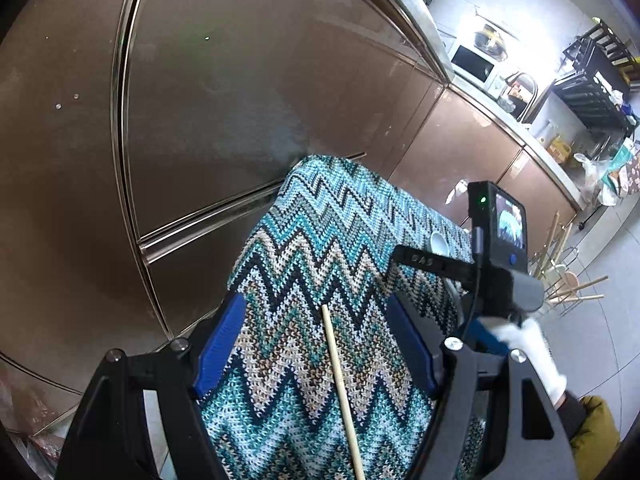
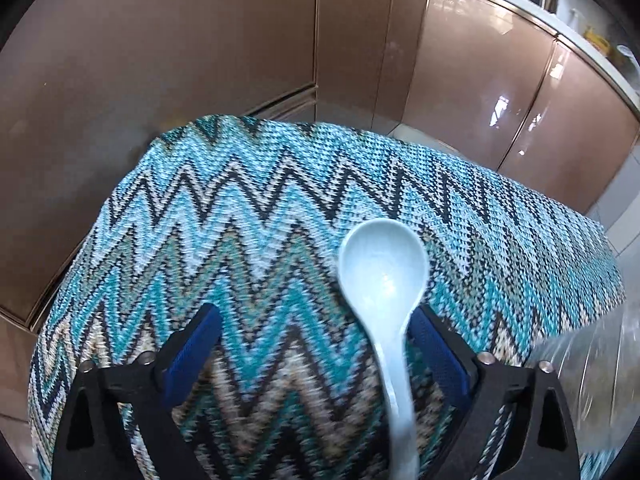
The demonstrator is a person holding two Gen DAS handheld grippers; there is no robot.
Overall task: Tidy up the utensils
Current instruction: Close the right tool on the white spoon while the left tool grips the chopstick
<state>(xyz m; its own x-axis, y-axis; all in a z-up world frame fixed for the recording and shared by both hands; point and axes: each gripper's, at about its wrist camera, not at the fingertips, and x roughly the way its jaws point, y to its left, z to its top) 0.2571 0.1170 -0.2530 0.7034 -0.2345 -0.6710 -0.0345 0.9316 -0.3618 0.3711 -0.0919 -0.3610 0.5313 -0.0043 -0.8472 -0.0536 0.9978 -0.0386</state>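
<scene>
Glossy pale spoon (image 2: 382, 276) and slim wooden chopstick (image 1: 340, 384) on zigzag-knit cloth (image 2: 256, 216).

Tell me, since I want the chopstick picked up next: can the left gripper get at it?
Probably yes. The chopstick lies bare on the cloth between the open left gripper's fingers, nothing covering it.

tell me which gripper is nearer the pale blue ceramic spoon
Right. The right gripper has the pale blue ceramic spoon between its open fingers; the left gripper is apart, straddling a wooden chopstick.
</scene>
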